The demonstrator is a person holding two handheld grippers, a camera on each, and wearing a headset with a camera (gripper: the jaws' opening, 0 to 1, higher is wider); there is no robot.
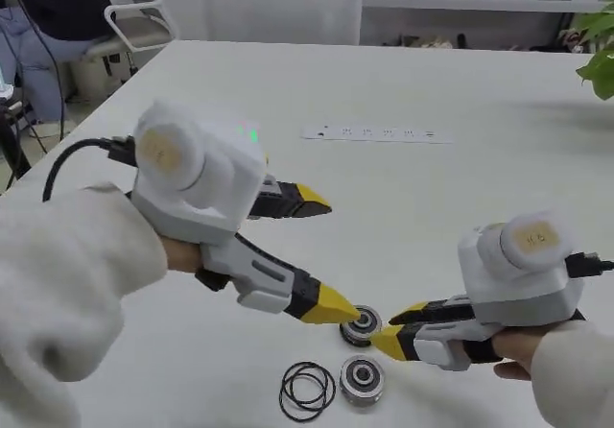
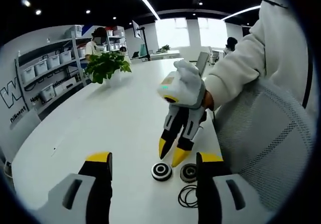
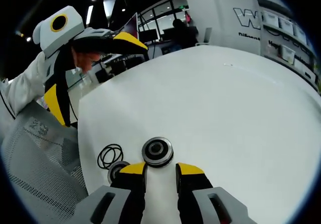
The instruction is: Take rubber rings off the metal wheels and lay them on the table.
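Two small metal wheels lie near the table's front edge. One wheel (image 1: 362, 324) (image 3: 157, 151) with a dark rim sits just ahead of my right gripper (image 1: 395, 324) (image 3: 163, 168), whose jaws are open a narrow gap with nothing between them. The other wheel (image 1: 362, 380) (image 3: 118, 170) lies closer to me. Beside it is a small heap of black rubber rings (image 1: 307, 390) (image 2: 188, 196) (image 3: 110, 156). My left gripper (image 1: 336, 255) (image 2: 155, 158) is wide open, and its lower fingertip (image 1: 338, 306) almost touches the first wheel (image 2: 161, 171) from the left.
The white table (image 1: 413, 207) stretches far ahead, with a flush socket strip (image 1: 377, 133) in its middle. A potted plant (image 1: 600, 49) (image 2: 106, 66) stands at the far right edge. Chairs (image 1: 144, 20) and shelves lie beyond the table. The person's mesh chair (image 2: 261, 133) is close behind.
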